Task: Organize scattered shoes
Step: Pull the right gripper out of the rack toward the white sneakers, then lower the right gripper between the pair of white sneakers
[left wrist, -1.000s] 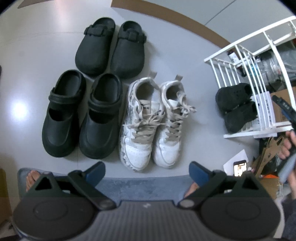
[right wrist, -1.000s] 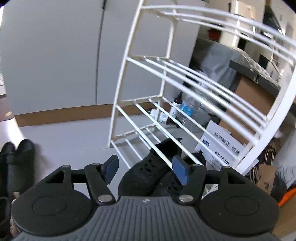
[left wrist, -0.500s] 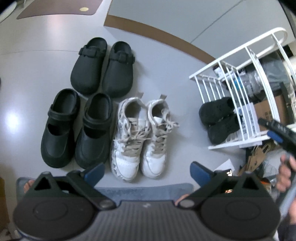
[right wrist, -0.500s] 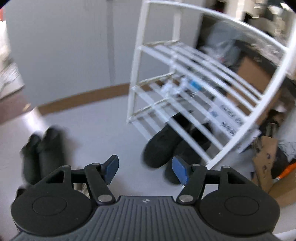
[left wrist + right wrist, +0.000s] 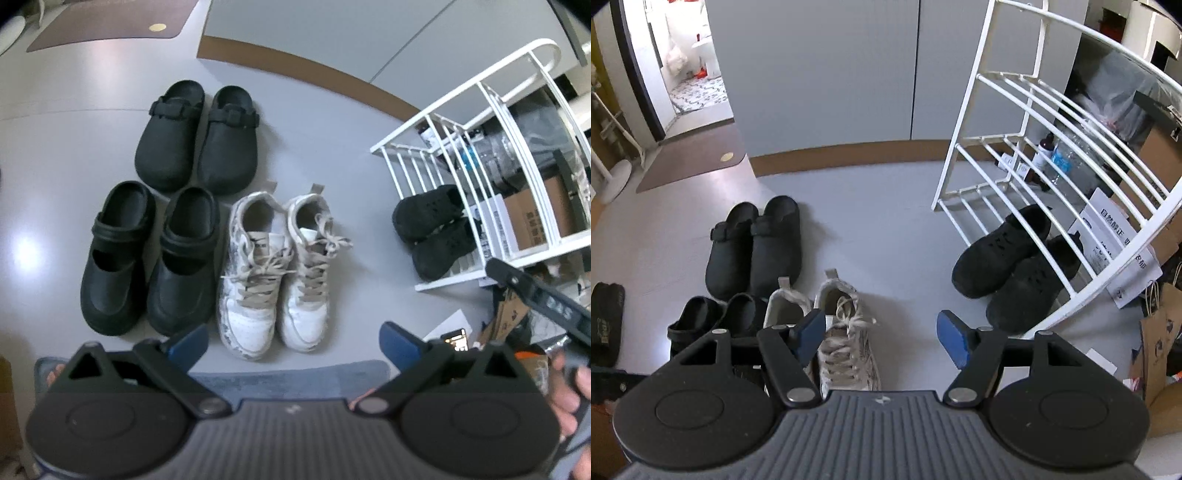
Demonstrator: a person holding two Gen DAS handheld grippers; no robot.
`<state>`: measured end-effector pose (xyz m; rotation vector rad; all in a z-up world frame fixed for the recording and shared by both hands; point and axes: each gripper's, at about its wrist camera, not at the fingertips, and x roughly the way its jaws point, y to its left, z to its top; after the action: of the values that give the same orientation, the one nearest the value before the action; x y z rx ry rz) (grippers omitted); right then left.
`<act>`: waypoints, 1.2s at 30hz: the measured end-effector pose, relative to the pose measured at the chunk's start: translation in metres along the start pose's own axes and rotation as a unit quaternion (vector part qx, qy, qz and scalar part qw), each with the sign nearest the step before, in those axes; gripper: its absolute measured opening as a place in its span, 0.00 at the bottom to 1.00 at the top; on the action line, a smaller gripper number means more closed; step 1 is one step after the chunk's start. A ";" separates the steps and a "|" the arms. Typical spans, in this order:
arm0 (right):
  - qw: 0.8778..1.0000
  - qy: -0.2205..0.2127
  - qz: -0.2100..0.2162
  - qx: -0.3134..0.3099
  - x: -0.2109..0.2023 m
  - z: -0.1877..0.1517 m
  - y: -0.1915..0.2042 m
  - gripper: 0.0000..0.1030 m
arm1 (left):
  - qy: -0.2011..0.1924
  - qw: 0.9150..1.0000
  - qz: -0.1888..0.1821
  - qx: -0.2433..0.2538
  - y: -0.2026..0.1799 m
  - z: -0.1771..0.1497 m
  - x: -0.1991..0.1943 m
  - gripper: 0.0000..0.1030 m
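Note:
On the grey floor lie three pairs: black buckle clogs point(image 5: 195, 136) point(image 5: 757, 247), black strap clogs point(image 5: 151, 258) point(image 5: 713, 317) and white laced sneakers point(image 5: 277, 273) point(image 5: 846, 332). A pair of black sneakers point(image 5: 432, 232) point(image 5: 1012, 262) sits on the lowest shelf of the white wire shoe rack point(image 5: 476, 155) point(image 5: 1027, 122). My left gripper point(image 5: 291, 341) hangs open above the toes of the white sneakers, holding nothing. My right gripper point(image 5: 881, 336) is open and empty over bare floor between the white sneakers and the rack; it also shows at the right edge point(image 5: 535, 295) of the left wrist view.
A blue-grey mat point(image 5: 295, 376) lies under the left gripper, with bare toes point(image 5: 55, 373) on it. Cardboard boxes, bottles and paper bags point(image 5: 1160, 332) crowd behind and beside the rack. A dark slipper point(image 5: 605, 321) lies far left; a brown doormat point(image 5: 694, 162) leads to a doorway.
The right gripper has swung back and to the left away from the rack, so the floor shoes come into its view. The left gripper has risen a little, and the shoes look smaller.

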<state>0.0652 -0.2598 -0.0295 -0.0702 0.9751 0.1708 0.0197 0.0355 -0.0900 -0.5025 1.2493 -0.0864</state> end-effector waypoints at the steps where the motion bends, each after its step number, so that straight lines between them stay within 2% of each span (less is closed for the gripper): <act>1: 1.000 -0.001 0.009 -0.006 -0.003 -0.001 0.001 0.69 | 0.000 1.000 0.000 0.000 0.000 0.000 0.000 0.97; 6: 1.000 0.007 0.019 -0.014 -0.001 -0.004 0.012 0.69 | -0.006 1.000 0.006 0.015 -0.004 -0.002 -0.003 0.97; 12: 1.000 0.022 0.008 0.021 0.007 -0.023 0.022 0.69 | -0.008 0.999 0.008 0.031 -0.009 -0.004 -0.004 0.97; 15: 1.000 0.022 0.004 0.017 0.011 -0.029 0.030 0.69 | -0.009 0.999 0.016 0.037 -0.008 -0.006 -0.004 0.97; 20: 1.000 0.006 0.007 -0.008 0.014 -0.035 0.049 0.69 | -0.006 0.999 0.009 0.039 -0.005 -0.004 -0.006 0.97; 27: 0.998 0.004 0.037 -0.046 0.028 -0.043 0.065 0.70 | -0.003 0.999 0.013 0.034 0.002 -0.003 -0.004 0.97; 31: 0.997 -0.006 0.066 -0.029 0.034 -0.048 0.048 0.70 | -0.001 1.000 0.020 0.022 0.009 -0.001 0.000 0.97; 36: 0.996 -0.035 0.059 -0.064 0.033 -0.048 0.044 0.70 | 0.002 0.999 0.024 0.021 0.015 0.004 0.001 0.97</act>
<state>0.0362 -0.2194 -0.0834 -0.1245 0.8988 0.3421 0.0204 0.0494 -0.0960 -0.4356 1.2606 -0.0744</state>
